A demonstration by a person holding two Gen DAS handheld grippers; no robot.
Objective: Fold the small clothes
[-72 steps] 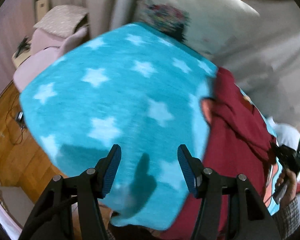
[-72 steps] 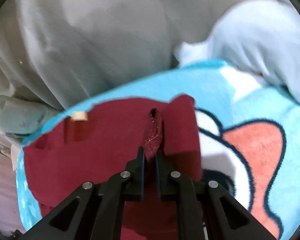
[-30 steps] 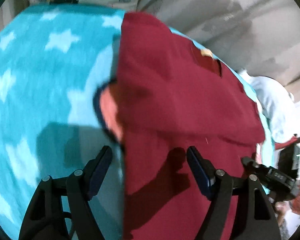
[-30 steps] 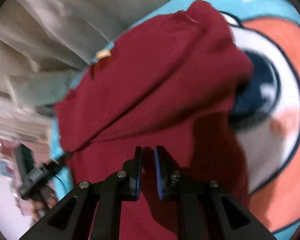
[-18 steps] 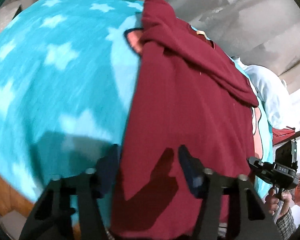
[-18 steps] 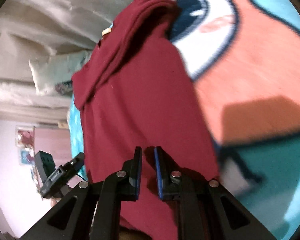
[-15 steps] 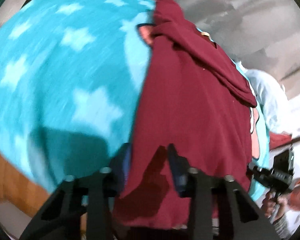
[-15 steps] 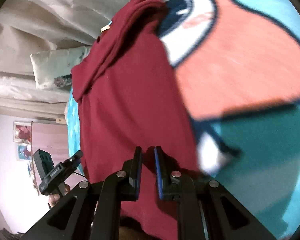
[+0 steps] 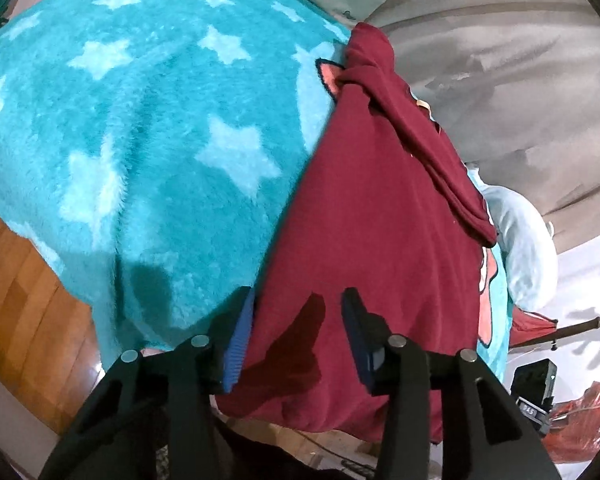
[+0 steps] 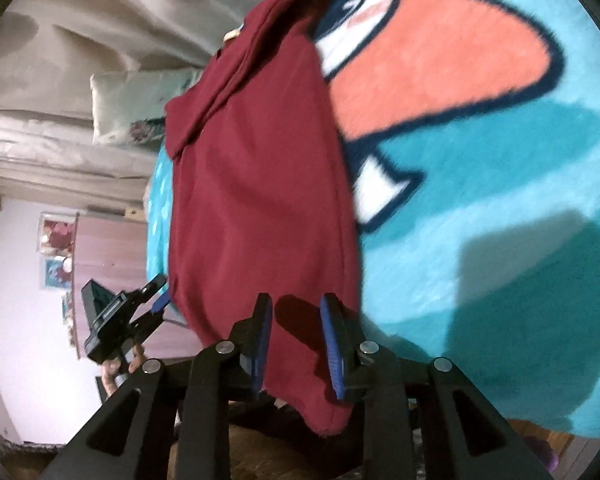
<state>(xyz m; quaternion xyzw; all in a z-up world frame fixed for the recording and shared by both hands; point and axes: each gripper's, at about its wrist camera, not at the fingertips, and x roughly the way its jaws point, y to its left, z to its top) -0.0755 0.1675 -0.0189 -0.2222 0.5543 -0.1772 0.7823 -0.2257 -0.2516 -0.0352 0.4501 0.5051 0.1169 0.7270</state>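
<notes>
A: Where does the garment sit relative to the tools?

B: The maroon garment [image 9: 372,220] lies spread on the turquoise blanket [image 9: 140,120], stretching straight ahead of both tools, its near hem hanging over the blanket's edge right at the fingertips. The far end is already turned back into a band.

A: And the grippers?

B: The left gripper [image 9: 298,330] has its jaws apart, straddling the hem's left corner with nothing pinched. The right gripper [image 10: 296,344] is parted too, more narrowly, with the hem's right side between its blue pads [image 10: 262,340] but not clamped.

A: So how should the pick-up go?

B: I'd push each tool forward until cloth fills the gap, close on both corners evenly, then lift together so the hem stays straight.
</notes>
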